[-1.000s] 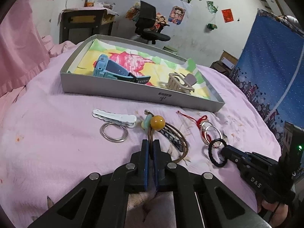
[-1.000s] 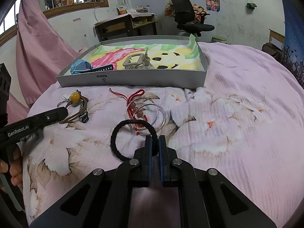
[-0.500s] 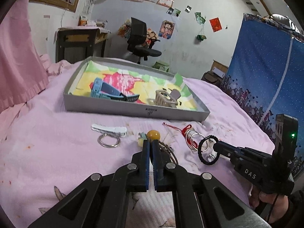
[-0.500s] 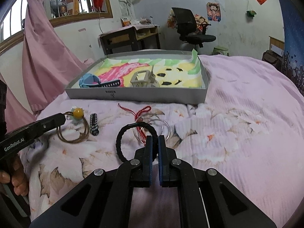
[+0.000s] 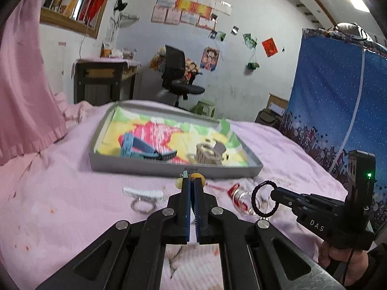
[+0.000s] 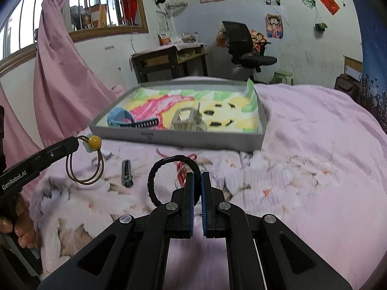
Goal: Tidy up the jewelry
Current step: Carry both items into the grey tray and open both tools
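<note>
My left gripper (image 5: 192, 181) is shut on a brown hair tie with a yellow bead (image 6: 94, 141); its loops hang free above the bed in the right wrist view. My right gripper (image 6: 197, 176) is shut on a black hair tie (image 6: 159, 169), held above the bed, also seen in the left wrist view (image 5: 256, 197). The grey tray (image 6: 183, 140) with a colourful liner lies ahead, holding a blue watch (image 6: 121, 119) and a beige claw clip (image 6: 187, 120).
On the pink bedspread lie a white hair clip (image 5: 142, 193), a metal ring (image 5: 142, 205), a red cord with clear rings (image 5: 239, 195) and a small dark clip (image 6: 127, 176). A desk, an office chair and a pink curtain stand behind.
Both grippers have lifted off the bed, each carrying its hair tie up and towards the tray. The small dark clip stayed on the bedspread.
</note>
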